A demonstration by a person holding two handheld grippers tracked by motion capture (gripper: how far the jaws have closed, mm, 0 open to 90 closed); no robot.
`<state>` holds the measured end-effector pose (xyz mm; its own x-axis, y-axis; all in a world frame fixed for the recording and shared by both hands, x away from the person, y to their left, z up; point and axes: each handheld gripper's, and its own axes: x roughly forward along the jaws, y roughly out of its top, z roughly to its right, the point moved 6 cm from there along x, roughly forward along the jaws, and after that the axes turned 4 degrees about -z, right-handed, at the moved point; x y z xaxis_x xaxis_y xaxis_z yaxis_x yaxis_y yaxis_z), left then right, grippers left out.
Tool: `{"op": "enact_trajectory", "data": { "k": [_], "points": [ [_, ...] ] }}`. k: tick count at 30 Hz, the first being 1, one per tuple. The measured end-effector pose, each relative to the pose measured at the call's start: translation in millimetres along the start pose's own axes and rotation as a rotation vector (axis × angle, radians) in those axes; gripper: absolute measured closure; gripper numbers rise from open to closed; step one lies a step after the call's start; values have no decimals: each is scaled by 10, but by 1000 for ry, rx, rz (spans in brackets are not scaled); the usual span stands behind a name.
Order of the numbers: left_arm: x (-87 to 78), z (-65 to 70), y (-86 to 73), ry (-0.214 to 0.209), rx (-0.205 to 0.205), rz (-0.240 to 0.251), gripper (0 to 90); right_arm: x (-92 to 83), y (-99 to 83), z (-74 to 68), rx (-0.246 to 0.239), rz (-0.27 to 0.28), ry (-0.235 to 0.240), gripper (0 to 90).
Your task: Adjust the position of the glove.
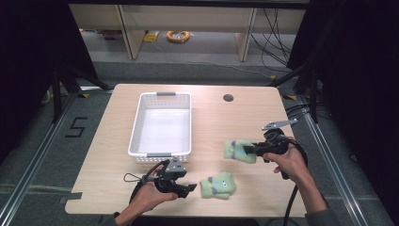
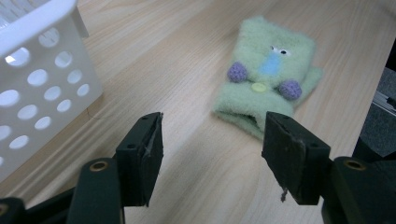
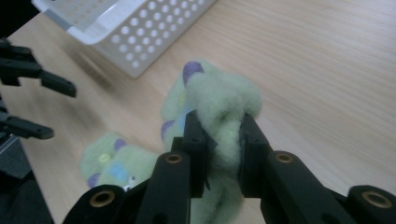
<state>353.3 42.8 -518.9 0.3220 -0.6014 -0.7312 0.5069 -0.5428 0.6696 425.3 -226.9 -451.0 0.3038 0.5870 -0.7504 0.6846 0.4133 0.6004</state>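
The right claw (image 3: 218,140) is clamped on a fuzzy green mitten (image 3: 219,100), its two black pads pressing into the bunched fleece from either side; a purple pom-pom shows near the top of the bundle. In the high view this right claw (image 1: 250,150) holds that mitten (image 1: 237,150) over the right half of the wooden surface (image 1: 226,122), with the person's right hand (image 1: 289,160) behind it. A second green mitten (image 2: 266,74) lies flat on the surface, showing a small face with two eyes, a blue patch, a yellow button and two purple pom-poms. The left claw (image 2: 212,149) stands open with nothing between its pads, pointed at the cuff end of this mitten and just short of it; whether the right-hand pad touches the cuff cannot be told. In the high view the left claw (image 1: 188,187) sits just left of the lying mitten (image 1: 217,185), near the front edge, held in the left hand (image 1: 150,195). A white perforated plastic basket (image 1: 136,125) stands behind the left claw, apart from both mittens.
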Motion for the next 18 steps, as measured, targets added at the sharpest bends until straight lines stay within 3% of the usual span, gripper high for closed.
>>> {"op": "enact_trajectory", "data": {
  "k": [1, 2, 3, 4, 5, 6, 7, 8, 11, 13, 17, 18],
  "points": [
    [0, -1, -1, 4, -18, 6, 375, 36, -3, -69, -41, 0, 18, 776],
    [-8, -21, 1, 10, -1, 5, 375, 36, -3, -69, -41, 0, 18, 776],
    [-9, -16, -5, 9, -23, 7, 374, 70, -17, -145, -54, -6, 39, 776],
    [-15, -29, -7, 11, -7, 5, 374, 70, -17, -145, -54, -6, 39, 776],
    [-17, -31, -12, 13, -10, 5, 373, 100, -19, -184, -59, 6, 69, 776],
    [-19, -31, -15, 12, -13, 5, 372, 107, -35, -234, -44, -5, 75, 776],
    [-21, -38, -17, 10, -10, 6, 370, 121, -44, -265, -59, -6, 85, 776],
    [-19, -32, -18, 9, -27, 8, 359, 149, -66, -335, -65, -10, 98, 776],
    [-32, -53, -20, 18, -17, 9, 353, 168, -91, -396, -80, -11, 103, 775],
    [-29, -49, -29, 21, -38, 11, 346, 197, -126, -445, -103, -22, 121, 775],
    [-39, -51, -39, 19, -27, 6, 308, 238, -213, -574, -94, -50, 161, 774],
    [-37, -39, -39, 15, -43, 11, 295, 258, -230, -585, -111, -52, 163, 774]
  ]
}}
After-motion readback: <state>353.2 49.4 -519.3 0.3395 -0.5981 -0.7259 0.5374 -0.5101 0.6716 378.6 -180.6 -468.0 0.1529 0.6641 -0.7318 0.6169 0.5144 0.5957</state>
